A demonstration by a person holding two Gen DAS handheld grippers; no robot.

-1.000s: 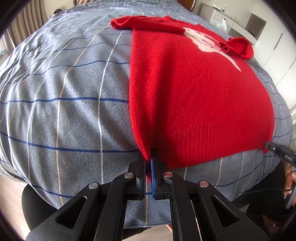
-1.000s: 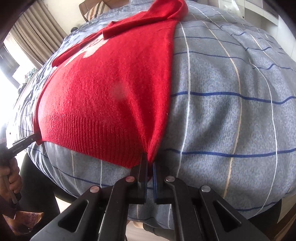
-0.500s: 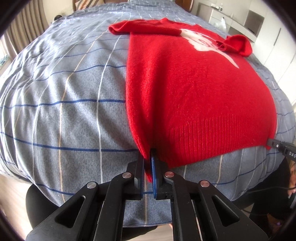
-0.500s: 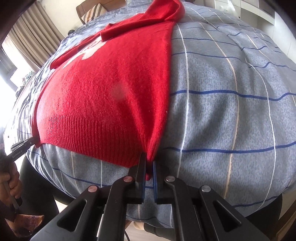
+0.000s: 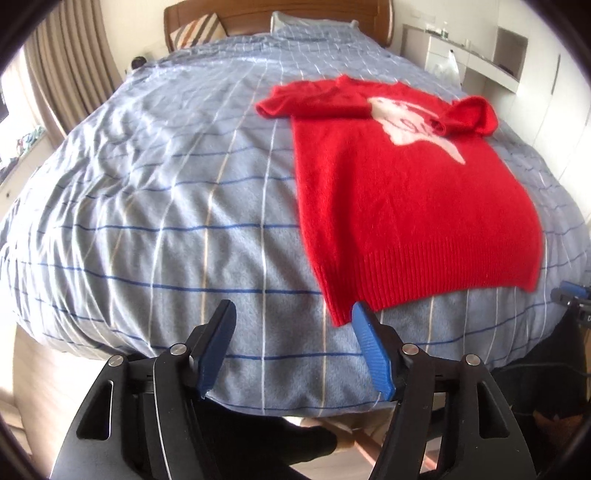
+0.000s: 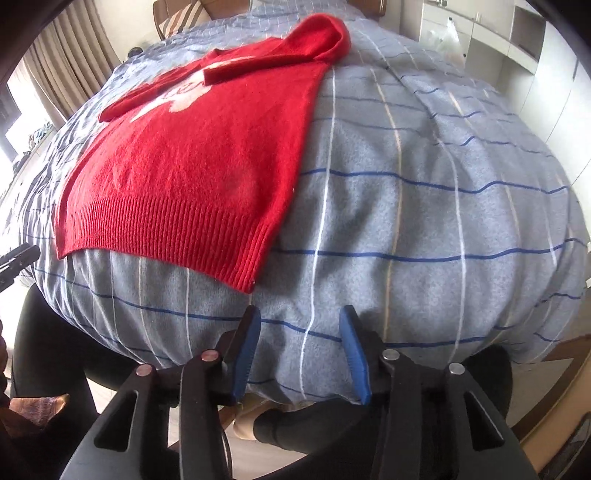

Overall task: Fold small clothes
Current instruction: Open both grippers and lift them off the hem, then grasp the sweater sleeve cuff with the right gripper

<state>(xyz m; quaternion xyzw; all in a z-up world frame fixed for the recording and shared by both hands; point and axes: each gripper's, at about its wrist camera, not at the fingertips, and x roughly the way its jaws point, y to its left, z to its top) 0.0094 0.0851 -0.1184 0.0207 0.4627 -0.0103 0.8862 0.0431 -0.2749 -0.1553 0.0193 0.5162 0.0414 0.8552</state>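
Lying flat on the bed, the small red knitted sweater (image 5: 402, 199) has both short sleeves folded inward across its chest, partly covering a white knitted motif (image 5: 410, 122) whose lettering is too blurred to read. Its ribbed hem faces the foot of the bed. The left tool (image 5: 291, 314) hovers with its blue-padded fingers spread wide, holding nothing; its right fingertip (image 5: 360, 314) sits just beside the sweater's near hem corner. The right tool (image 6: 299, 317) is likewise spread wide and empty, a little below the other hem corner and apart from it. A grey-blue duvet with thin blue and white grid lines (image 6: 424, 221) covers the bed. Behind it stand a wooden headboard (image 5: 277, 14) with a striped cushion (image 5: 195, 31), beige curtains (image 5: 74, 62) on the left, and white built-in cabinets (image 5: 513, 62) on the right.
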